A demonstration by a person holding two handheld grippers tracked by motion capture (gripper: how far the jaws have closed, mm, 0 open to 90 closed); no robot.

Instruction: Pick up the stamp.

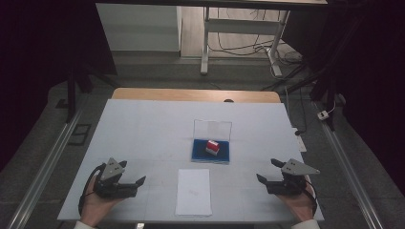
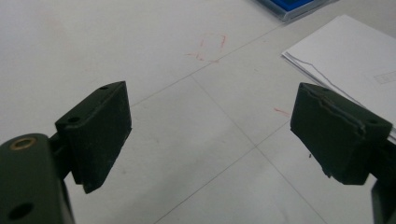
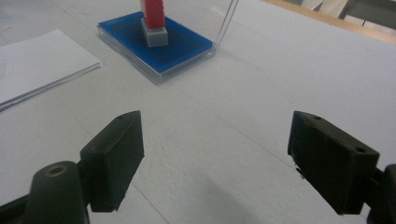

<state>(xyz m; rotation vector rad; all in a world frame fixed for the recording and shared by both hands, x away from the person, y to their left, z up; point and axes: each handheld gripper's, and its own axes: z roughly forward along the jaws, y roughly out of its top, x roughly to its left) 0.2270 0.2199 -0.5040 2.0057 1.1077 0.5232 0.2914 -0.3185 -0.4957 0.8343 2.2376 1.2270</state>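
Observation:
A red and grey stamp (image 1: 212, 147) stands on a blue ink pad (image 1: 210, 151) in an open clear case, mid-table; the right gripper view shows the stamp (image 3: 154, 23) on the pad (image 3: 180, 49) ahead. A small stack of white paper (image 1: 193, 191) lies in front of the pad, between my hands. My left gripper (image 1: 134, 183) rests at the table's front left, open and holding nothing; in its own view (image 2: 210, 135) bare table lies between the jaws. My right gripper (image 1: 269, 171) rests at the front right, open and holding nothing, its own view (image 3: 215, 158) looking toward the pad.
The clear lid (image 1: 212, 130) of the case stands upright behind the pad. A white sheet covers the table (image 1: 143, 124); a wooden edge shows at the back. The paper's corner (image 2: 345, 56) lies near the left gripper's right jaw. Beyond the table are desk legs and cables on the floor.

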